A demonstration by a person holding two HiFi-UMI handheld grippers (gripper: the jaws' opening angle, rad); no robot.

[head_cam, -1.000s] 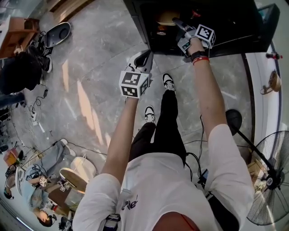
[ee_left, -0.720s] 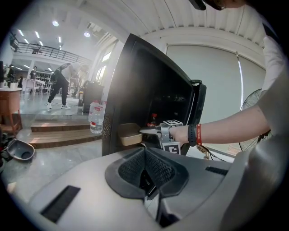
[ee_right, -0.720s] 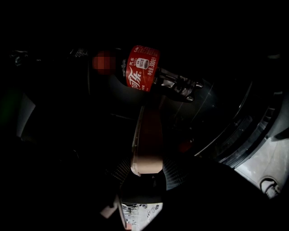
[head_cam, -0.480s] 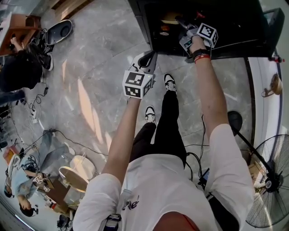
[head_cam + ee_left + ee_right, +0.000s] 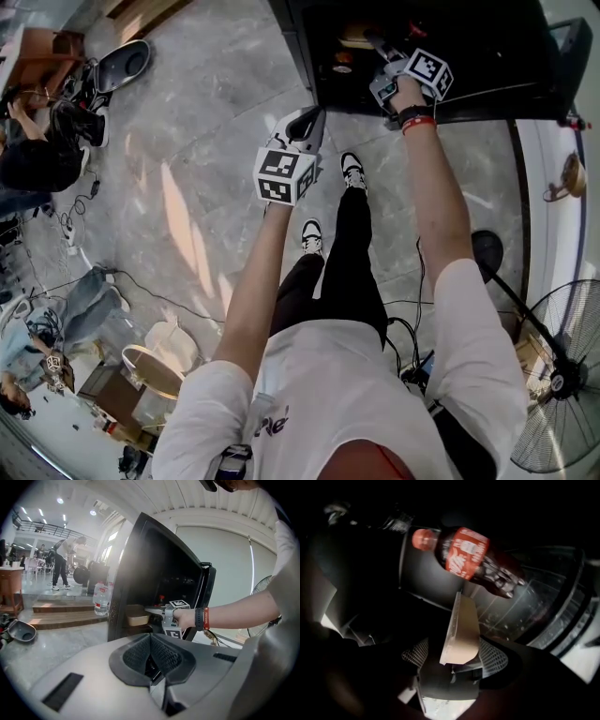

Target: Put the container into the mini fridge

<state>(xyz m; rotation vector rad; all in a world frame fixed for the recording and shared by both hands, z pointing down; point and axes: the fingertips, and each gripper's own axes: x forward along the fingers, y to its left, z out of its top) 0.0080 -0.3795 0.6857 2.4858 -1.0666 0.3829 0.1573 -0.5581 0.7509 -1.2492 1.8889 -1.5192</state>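
The black mini fridge (image 5: 487, 56) stands open, and my right gripper (image 5: 375, 47) reaches into it. In the right gripper view a tan lidded container (image 5: 461, 630) sits tilted between the jaws of my right gripper (image 5: 454, 656). The jaws are opening, and a gap shows between the left pad (image 5: 415, 654) and the container. The left gripper view shows the container (image 5: 137, 616) on a shelf inside the fridge (image 5: 136, 569). My left gripper (image 5: 305, 122) hangs outside in front of the fridge, its pads (image 5: 161, 656) together with nothing between them.
A cola bottle (image 5: 468, 557) lies in the dark fridge just beyond the container. A standing fan (image 5: 562, 375) is at the right. A water bottle (image 5: 101, 599) stands by wooden steps. People and floor cables (image 5: 75, 234) are at the left.
My right gripper stays inside the fridge with the container and has barely shifted. My left gripper holds its place. The people at the left have moved about.
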